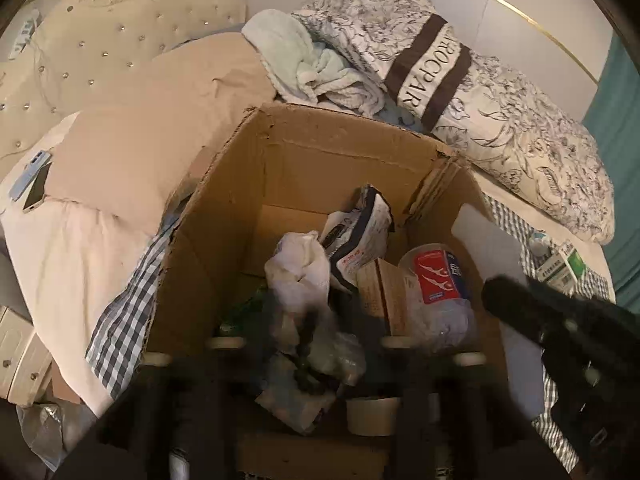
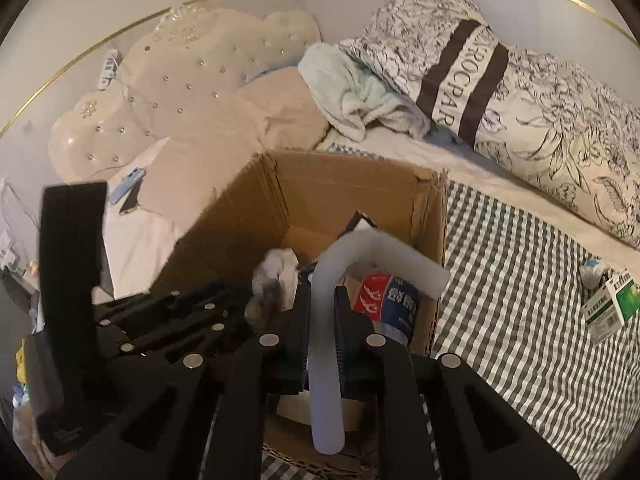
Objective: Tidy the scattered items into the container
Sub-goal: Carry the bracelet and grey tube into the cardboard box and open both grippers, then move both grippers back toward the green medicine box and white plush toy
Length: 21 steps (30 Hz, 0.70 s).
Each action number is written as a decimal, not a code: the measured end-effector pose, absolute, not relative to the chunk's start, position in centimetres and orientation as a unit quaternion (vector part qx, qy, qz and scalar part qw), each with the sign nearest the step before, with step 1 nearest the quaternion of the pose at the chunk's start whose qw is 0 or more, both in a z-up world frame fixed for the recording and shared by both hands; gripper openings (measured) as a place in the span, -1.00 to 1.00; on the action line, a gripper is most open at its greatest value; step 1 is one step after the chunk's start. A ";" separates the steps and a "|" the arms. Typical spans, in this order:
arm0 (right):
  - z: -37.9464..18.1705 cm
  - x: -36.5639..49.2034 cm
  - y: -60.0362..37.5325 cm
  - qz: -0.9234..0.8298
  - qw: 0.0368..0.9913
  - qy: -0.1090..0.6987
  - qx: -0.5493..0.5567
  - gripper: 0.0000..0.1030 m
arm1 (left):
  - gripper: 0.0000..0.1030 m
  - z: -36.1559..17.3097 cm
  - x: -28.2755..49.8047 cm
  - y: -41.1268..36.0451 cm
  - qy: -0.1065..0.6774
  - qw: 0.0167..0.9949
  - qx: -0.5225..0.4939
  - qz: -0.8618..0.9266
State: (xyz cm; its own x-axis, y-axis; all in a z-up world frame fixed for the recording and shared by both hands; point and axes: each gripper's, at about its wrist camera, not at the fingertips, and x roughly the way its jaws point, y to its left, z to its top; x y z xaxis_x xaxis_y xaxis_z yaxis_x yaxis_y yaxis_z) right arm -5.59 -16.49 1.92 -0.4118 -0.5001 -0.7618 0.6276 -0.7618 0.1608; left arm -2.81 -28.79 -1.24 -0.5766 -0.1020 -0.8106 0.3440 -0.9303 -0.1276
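Observation:
An open cardboard box (image 1: pixel 320 148) stands on the bed and shows in the right wrist view (image 2: pixel 352 184) too. It holds a plastic bottle with a red label (image 1: pixel 436 280), a small brown carton (image 1: pixel 380 292), a printed pouch (image 1: pixel 360 236) and crumpled plastic bags (image 1: pixel 300 264). My left gripper (image 1: pixel 308 340) is blurred over the box and seems shut on a crumpled plastic bag (image 1: pixel 308 364). My right gripper (image 2: pixel 322 308) is shut on a bent white foam tube (image 2: pixel 326 344), held above the box's near edge. The right gripper's dark body (image 1: pixel 560 320) shows at right in the left wrist view.
A green and white medicine box (image 2: pixel 612 304) and a small bottle (image 2: pixel 594 272) lie on the checked sheet (image 2: pixel 520 280) right of the box. A phone (image 1: pixel 36 184) lies at left. Pillows (image 2: pixel 520 92), a pale towel (image 2: pixel 352 88) and a tufted headboard (image 2: pixel 168 96) are behind.

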 end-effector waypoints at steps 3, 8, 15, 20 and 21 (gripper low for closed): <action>1.7 -5.8 -16.1 -0.837 0.329 0.066 0.433 -0.48 | 0.58 -0.9 -2.6 -29.0 0.136 0.141 0.435 -0.879; 2.1 -5.8 -15.2 -0.840 0.326 0.054 0.430 -0.37 | 0.58 -0.6 -2.5 -28.9 0.137 0.146 0.435 -0.878; 2.8 -5.8 -13.2 -0.849 0.314 0.036 0.424 -0.33 | 0.60 -0.1 -2.5 -27.2 0.124 0.141 0.440 -0.878; 3.4 -6.2 -10.1 -0.866 0.278 0.013 0.415 0.60 | 0.92 0.3 -2.6 -25.0 0.122 0.134 0.435 -0.882; 3.6 -6.2 -9.1 -0.873 0.268 0.006 0.406 0.62 | 0.92 0.4 -2.8 -24.3 0.121 0.129 0.435 -0.883</action>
State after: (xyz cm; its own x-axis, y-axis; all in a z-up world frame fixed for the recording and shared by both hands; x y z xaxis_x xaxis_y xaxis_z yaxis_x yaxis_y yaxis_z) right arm -6.19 -9.11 3.65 -0.5260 -0.4635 -0.7131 0.4729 -0.8563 0.2078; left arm -2.79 -24.33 0.39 -0.5890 -0.1227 -0.7987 0.3333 -0.9373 -0.1018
